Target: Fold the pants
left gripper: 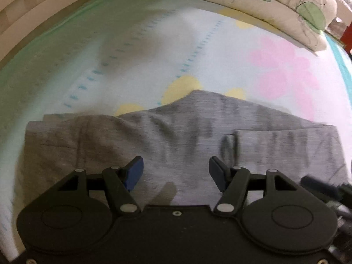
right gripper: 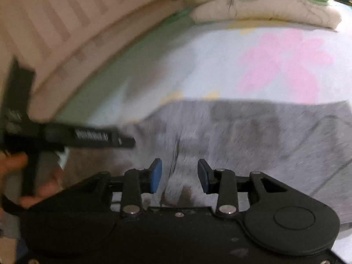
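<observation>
Black linkage arms and blue pads of the left gripper [left gripper: 176, 171] fill the bottom of the left wrist view; its jaws stand well spread with nothing between them, hanging over grey cloth. That cloth is the grey pants [left gripper: 171, 145], lying flat and partly folded across the near part of a bed, with a raised fold peaking toward the middle and a doubled layer running off to the right.

Under the pants is a pale bedsheet [left gripper: 136, 50] printed with yellow dots, a large pink flower shape and dashed teal lines, edged in green along its far side. Beyond it sits a folded cream quilt [left gripper: 275, 11] with green leaf prints, resting on the sheet's far right corner. A beige ribbed headboard or wall panel [right gripper: 66, 22] curves round the left side.

From the right wrist, which is blurred, the right gripper [right gripper: 180, 178] shows its jaws apart with a narrower gap than the left's, also empty, just above the pants [right gripper: 242, 136]. Only this view takes in the other tool from outside: the left gripper's black body [right gripper: 72, 136] juts in from the left edge, with a hand [right gripper: 37, 182] wrapped round its handle. The left wrist view alone shows the sheet's teal dashes and the pants' left edge clearly.
</observation>
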Demonstrator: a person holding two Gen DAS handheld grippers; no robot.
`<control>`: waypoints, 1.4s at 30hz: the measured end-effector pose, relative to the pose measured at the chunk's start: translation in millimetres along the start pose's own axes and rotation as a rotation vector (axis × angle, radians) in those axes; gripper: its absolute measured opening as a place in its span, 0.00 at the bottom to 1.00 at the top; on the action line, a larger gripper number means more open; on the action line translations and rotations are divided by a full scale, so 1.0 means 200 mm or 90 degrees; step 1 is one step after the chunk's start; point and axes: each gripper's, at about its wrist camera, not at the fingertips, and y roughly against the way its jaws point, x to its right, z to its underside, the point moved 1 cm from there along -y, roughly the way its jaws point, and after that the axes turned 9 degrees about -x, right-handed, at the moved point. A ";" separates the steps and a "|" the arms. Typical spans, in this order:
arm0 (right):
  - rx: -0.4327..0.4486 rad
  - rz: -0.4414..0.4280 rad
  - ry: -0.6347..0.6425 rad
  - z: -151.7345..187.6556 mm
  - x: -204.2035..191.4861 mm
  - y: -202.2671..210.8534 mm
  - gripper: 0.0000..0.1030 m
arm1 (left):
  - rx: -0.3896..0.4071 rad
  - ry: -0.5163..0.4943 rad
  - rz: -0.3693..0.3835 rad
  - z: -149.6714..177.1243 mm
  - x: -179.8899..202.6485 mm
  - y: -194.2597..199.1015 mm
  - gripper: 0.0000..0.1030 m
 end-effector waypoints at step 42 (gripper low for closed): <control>0.028 0.305 -0.094 0.17 0.43 0.05 0.41 | -0.038 -0.038 -0.097 0.31 -0.10 0.12 0.71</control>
